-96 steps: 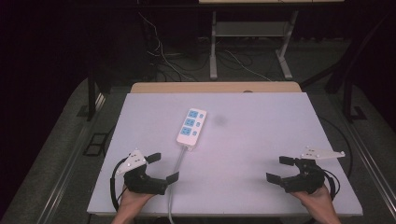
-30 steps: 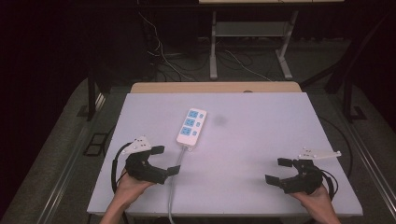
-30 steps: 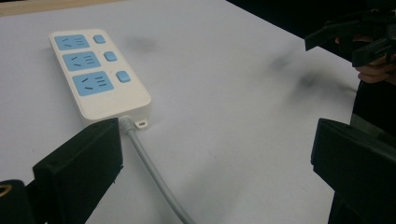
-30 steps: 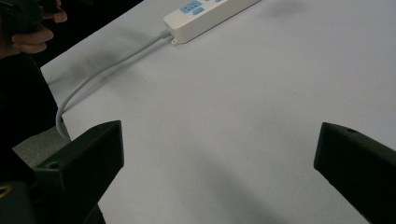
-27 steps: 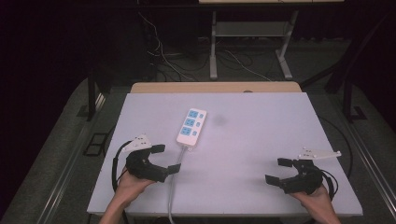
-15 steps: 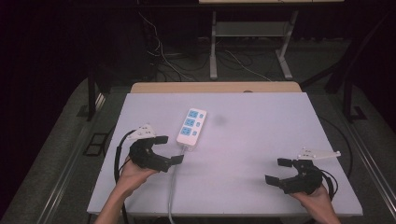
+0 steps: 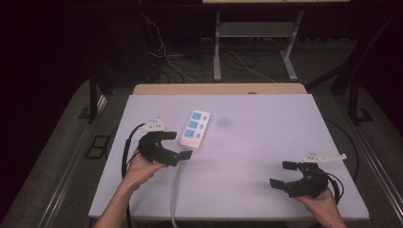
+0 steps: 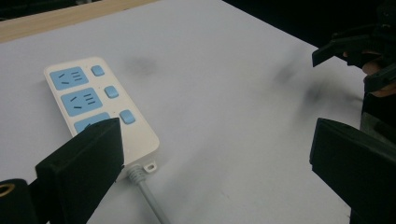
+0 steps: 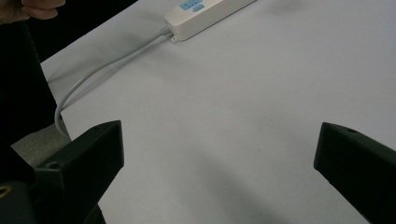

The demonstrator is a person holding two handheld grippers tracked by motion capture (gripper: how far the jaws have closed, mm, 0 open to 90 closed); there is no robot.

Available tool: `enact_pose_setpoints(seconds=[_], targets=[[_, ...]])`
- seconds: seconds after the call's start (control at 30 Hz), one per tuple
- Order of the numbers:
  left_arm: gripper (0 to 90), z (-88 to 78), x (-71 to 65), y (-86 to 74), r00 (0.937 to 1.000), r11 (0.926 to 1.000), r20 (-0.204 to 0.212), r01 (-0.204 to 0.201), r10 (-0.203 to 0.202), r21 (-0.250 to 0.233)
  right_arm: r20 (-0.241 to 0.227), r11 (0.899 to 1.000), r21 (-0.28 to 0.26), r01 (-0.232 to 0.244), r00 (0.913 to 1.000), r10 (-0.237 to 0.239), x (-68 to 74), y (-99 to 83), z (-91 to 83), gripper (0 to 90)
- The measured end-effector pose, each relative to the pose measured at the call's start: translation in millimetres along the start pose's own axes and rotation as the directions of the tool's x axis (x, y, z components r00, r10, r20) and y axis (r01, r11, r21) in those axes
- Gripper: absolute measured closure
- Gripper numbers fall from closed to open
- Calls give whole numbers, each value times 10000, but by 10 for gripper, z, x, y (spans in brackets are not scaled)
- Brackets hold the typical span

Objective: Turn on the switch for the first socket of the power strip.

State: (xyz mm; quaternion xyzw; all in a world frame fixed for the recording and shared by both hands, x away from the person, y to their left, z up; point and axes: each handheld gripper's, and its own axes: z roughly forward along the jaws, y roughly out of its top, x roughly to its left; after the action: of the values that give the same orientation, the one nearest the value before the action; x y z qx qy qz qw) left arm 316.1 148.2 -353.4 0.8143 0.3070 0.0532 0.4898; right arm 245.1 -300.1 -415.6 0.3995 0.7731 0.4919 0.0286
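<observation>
On matte table (image 7: 266, 142), oblong plastic power strip (image 7: 195, 128)

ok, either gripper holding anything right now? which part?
Nothing held. Left gripper is open at the cord end of the power strip, not closed on it. Right gripper is open over bare table.

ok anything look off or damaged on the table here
Nothing looks damaged or spilled. The power strip lies flat but at a slant to the table edges, its cord running off the near edge. Faint dark smudges mark the tabletop beside it. The left gripper is open at the strip's cord end.
</observation>
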Motion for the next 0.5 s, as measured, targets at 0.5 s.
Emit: enact_pose_setpoints(seconds=[0.5], targets=[[20, 118, 137, 112, 9998, 9991, -181, -13, 21, 420, 101, 10000, -49, -50, 9999, 51, -14, -4, -24, 13]])
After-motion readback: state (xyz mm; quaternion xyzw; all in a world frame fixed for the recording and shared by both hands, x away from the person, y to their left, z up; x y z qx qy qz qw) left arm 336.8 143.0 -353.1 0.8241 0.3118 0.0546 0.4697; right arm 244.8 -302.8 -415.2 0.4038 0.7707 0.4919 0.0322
